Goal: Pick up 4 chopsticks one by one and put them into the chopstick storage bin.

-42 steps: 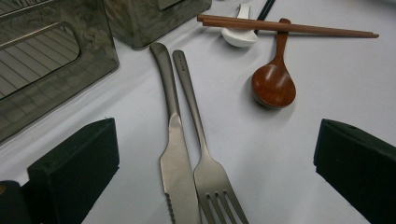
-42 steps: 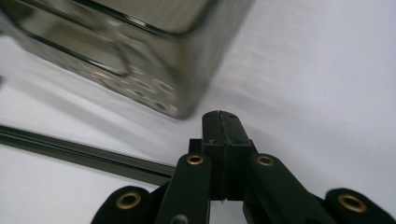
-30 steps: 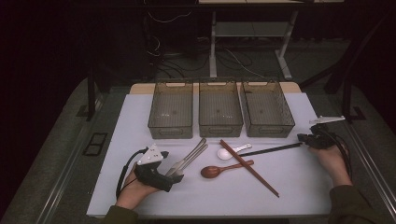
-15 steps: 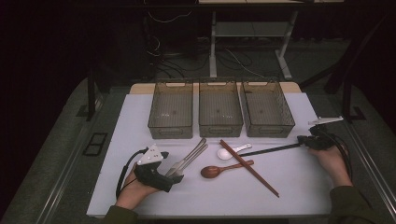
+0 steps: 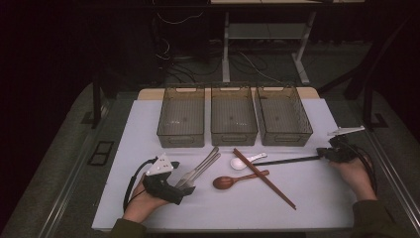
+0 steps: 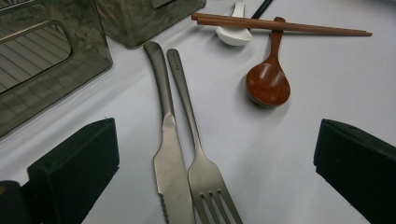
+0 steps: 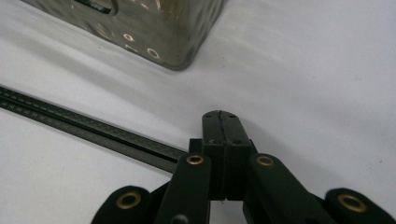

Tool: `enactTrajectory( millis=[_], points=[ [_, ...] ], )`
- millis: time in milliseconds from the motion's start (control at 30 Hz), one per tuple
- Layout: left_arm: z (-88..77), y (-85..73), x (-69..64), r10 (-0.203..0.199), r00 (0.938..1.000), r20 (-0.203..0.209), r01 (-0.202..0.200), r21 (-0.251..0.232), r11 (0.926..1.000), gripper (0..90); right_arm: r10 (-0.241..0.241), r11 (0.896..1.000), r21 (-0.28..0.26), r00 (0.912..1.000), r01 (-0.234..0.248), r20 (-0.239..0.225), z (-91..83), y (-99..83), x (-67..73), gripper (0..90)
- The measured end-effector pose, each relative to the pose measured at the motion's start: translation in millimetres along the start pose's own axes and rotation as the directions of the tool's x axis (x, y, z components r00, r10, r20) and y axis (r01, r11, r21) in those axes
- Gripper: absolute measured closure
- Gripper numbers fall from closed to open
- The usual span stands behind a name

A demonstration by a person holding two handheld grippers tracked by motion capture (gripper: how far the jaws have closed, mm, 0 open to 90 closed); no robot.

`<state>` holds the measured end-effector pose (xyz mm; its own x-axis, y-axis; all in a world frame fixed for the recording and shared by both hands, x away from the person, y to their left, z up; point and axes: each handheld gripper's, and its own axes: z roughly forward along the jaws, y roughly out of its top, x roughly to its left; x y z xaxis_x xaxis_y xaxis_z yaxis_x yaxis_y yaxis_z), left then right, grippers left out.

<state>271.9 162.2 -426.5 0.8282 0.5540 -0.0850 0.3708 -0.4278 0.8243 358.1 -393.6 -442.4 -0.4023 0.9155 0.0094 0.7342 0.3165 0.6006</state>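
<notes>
Nothing moved since before. Left gripper (image 6: 215, 154) wide open over shiny metal knife (image 6: 172, 158) and fork (image 6: 205, 172), side by side on white table (image 5: 317, 198), ready to grab. Right gripper (image 7: 222, 122) squeezed shut beside thin black chopsticks (image 7: 84, 128), holding nothing.

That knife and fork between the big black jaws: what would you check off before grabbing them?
1. Left gripper jaws open: ok, they stand wide apart.
2. Knife and fork between the jaws: ok, side by side with blade and tines towards the camera.
3. Pads free of the metal: ok, neither touches yet.
4. Nearby things out of the way: ok, the wooden spoon and brown chopsticks lie farther off.
5. Bins ready: ok, the three bins look empty.
6. Right gripper out of the way: ok, shut, beside the black chopsticks; whether it touches them, cannot tell.
</notes>
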Motion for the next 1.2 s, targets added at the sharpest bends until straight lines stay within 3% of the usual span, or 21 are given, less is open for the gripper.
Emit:
enactTrajectory(
  millis=[1200],
  points=[
    [3.5,2.1,-1.5,0.003,0.9998,0.018,-0.003,-0.003,1.0000,0.0,-0.063,0.995,0.070,0.9977,0.064,-0.024,-19.5,-15.9,12.8,89.5]
  ],
)
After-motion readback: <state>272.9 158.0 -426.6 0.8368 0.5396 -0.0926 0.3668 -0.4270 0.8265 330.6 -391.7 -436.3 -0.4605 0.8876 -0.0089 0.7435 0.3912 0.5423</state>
